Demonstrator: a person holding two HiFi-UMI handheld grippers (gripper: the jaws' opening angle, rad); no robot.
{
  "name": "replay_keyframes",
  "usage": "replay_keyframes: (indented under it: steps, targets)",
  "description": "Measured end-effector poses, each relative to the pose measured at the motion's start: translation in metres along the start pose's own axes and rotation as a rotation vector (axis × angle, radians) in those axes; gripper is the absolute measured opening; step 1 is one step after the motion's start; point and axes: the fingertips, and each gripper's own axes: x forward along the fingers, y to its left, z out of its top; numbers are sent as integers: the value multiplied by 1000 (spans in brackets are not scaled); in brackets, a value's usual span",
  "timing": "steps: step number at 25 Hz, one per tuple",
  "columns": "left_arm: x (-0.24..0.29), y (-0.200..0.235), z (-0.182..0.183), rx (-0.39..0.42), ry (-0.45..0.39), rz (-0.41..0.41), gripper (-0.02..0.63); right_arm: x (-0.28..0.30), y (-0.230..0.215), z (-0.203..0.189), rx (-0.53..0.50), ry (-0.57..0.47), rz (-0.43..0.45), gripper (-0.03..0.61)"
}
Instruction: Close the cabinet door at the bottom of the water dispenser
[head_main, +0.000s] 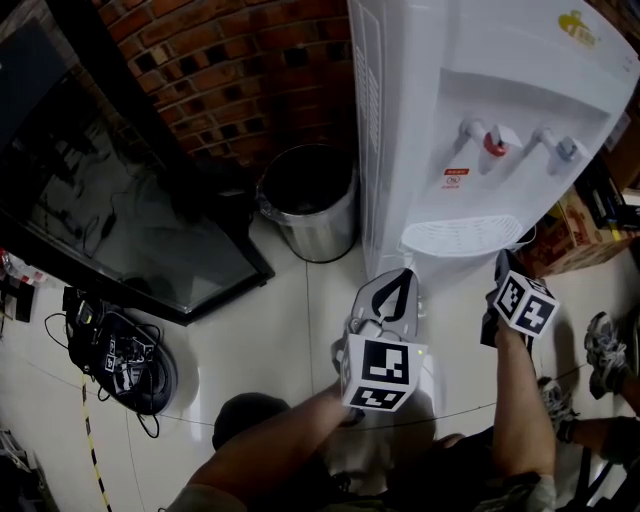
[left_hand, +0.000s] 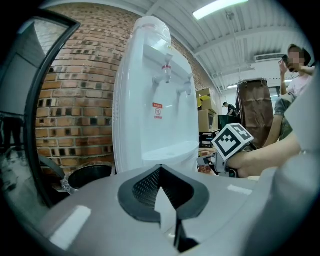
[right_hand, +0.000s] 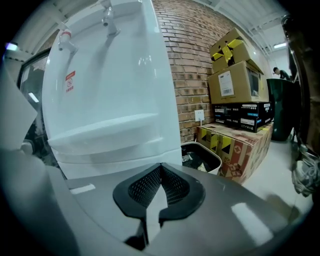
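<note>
The white water dispenser (head_main: 480, 100) stands against the brick wall, with a red tap (head_main: 494, 143) and a blue tap (head_main: 566, 150) above its drip tray (head_main: 460, 235). Its bottom cabinet door is hidden in every view, below the tray and behind the gripper bodies. My left gripper (head_main: 400, 275) is low in front of the dispenser's left corner, shut and empty (left_hand: 160, 167). My right gripper (head_main: 503, 262) is just below the tray's right side, also shut on nothing (right_hand: 161, 165). It faces the dispenser front (right_hand: 110, 90) from close by.
A steel trash can (head_main: 310, 205) sits left of the dispenser. A black screen (head_main: 110, 210) leans at far left, with cables (head_main: 125, 360) on the floor. Cardboard boxes (right_hand: 235, 80) and a small bin (right_hand: 202, 157) stand on the right. A bystander's shoe (head_main: 603, 340) is nearby.
</note>
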Motion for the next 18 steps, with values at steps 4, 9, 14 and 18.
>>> replay_keyframes:
  steps: [4,9,14,18]
  targets:
    - [-10,-1,13,-6,-32,-4,0,-21,8,9,-29,-4,12,2]
    - [-27,3,25,-9,-64,4,0,-66,25,38,-87,-93,38,2]
    - [-47,7,34,-49,-84,22,0,-124,57,65,-156,-200,90,2]
    - [-67,-3,46,-54,-114,11,0,-169,81,73,-187,-259,141,2]
